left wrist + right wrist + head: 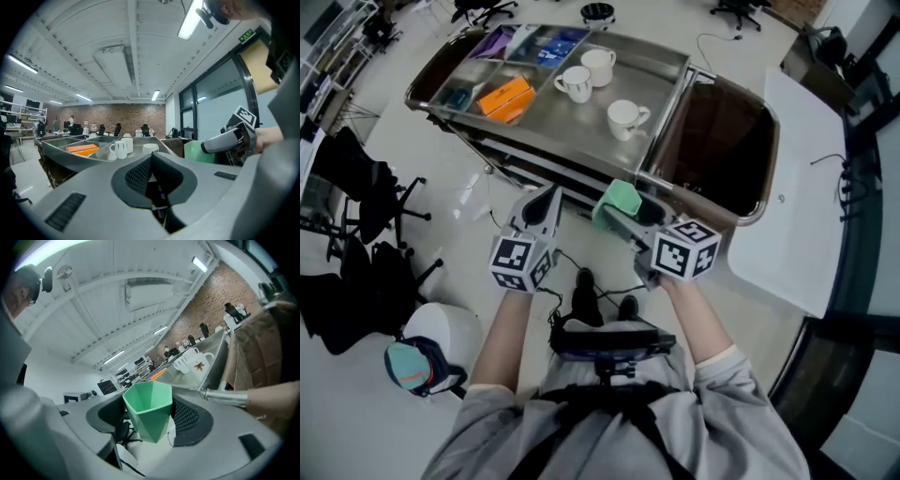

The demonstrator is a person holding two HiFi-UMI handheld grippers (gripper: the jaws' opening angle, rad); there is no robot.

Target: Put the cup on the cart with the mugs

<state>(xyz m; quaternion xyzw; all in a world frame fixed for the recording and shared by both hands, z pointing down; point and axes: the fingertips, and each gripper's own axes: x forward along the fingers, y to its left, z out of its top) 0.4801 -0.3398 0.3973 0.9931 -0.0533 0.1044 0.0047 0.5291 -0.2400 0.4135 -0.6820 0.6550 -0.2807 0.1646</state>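
while the right tongs (619, 214) clamp the green cup (149, 413) near the cart (581, 136) bearing three mugs (625, 117), the left tongs (151, 157) sit closed, empty.

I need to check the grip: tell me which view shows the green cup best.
The right gripper view: the green cup shows whole, clamped in the right gripper. The head view shows only part of it from above; the left gripper view shows only one side.

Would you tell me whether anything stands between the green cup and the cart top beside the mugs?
Nothing visible does: only the cart's raised rim lies between the green cup and the mugs.
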